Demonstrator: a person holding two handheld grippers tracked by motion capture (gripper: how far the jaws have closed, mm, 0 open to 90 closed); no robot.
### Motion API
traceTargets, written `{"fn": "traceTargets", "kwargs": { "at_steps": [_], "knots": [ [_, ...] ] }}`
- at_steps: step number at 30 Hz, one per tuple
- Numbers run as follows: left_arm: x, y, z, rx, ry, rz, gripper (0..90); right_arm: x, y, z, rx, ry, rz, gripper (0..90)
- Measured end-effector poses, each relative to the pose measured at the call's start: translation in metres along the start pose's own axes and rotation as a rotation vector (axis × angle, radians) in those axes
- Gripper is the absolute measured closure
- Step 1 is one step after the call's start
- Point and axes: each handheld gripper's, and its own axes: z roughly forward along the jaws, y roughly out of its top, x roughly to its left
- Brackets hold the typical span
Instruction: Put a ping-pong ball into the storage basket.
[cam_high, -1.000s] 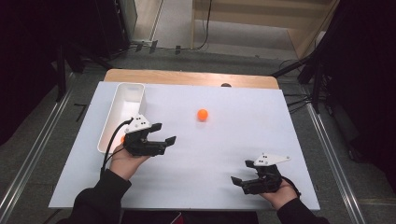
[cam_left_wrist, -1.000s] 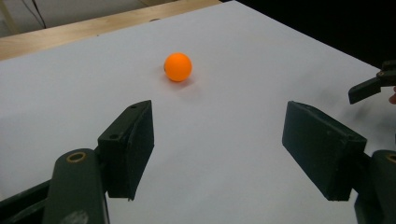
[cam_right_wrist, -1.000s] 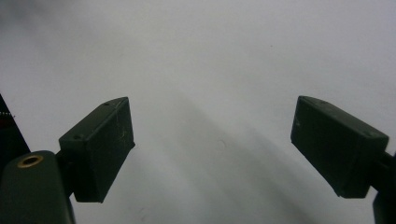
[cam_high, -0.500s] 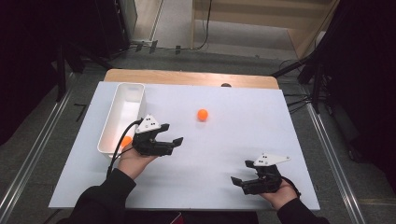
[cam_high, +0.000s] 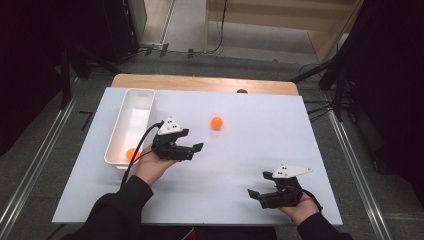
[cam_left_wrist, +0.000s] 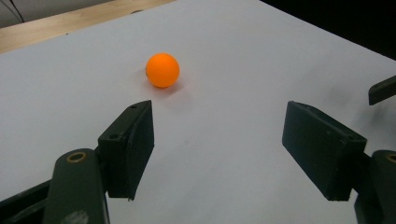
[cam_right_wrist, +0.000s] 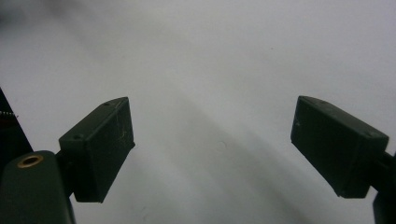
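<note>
White plastic rectangular tray (cam_high: 131, 105) holds one small orange ball (cam_high: 131, 154); another small orange ball (cam_left_wrist: 162, 70) lies ahead of the left gripper (cam_left_wrist: 219, 140) — fingers spread, empty, right gripper (cam_right_wrist: 212, 149) likewise.

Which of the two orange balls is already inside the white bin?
The ball at the near end of the white bin, beside the left gripper. The other ball lies loose on the white table top, ahead of that gripper's open fingers.

The bin wall (cam_high: 116, 150) partly hides the orange ball (cam_high: 131, 154) inside.
</note>
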Motion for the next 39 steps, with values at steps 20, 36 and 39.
{"fn": "traceTargets", "kwargs": {
  "at_steps": [20,36,39],
  "knots": [
    [0.011,0.018,0.029,0.027,-0.006,-0.002,25.6,-0.002,-0.001,0.0,-0.012,0.008,0.015,11.7],
    [0.02,0.026,0.045,0.007,0.013,-0.011,25.6,-0.004,-0.002,-0.003,-0.047,0.026,0.018,12.5],
    [0.021,0.028,0.049,0.012,0.02,-0.002,25.5,-0.004,-0.002,-0.003,-0.044,0.029,0.02,12.5]
  ]
}}
